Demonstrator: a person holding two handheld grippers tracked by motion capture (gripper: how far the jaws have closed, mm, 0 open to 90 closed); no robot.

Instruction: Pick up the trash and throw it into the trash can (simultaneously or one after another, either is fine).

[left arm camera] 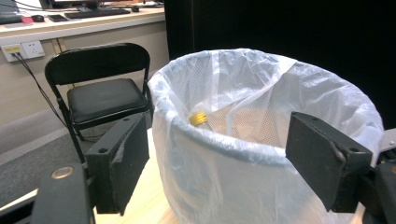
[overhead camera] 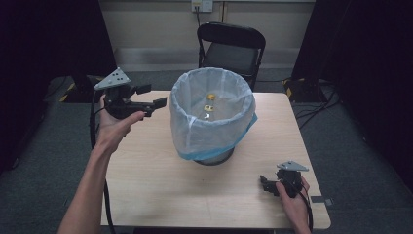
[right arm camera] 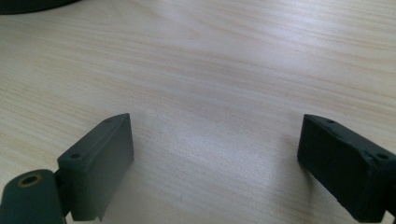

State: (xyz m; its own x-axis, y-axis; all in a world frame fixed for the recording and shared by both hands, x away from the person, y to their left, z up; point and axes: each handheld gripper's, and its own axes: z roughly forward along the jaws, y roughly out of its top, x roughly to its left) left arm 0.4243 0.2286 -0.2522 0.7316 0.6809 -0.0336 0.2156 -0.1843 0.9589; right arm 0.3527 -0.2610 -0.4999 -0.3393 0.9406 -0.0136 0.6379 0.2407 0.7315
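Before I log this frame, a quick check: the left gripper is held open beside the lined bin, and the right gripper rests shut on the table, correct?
Not quite. The right gripper is open, its jaws set wide apart above the bare table, as the right gripper view shows. The left gripper is indeed open beside the lined bin.

Lit evenly from above in the high view, with the wooden table (overhead camera: 160, 165) bright and the sides falling into near-black; soft, slightly grainy throughout; faint shadow under the lined bin (overhead camera: 212, 114); in the left gripper view, sharp on the translucent liner (left arm camera: 261, 116) with mild glare along its rim, blurred on the near jaws; in the right gripper view, pale sheen across the tabletop grain (right arm camera: 210, 70), soft shadows beneath both jaws, jaw edges out of focus
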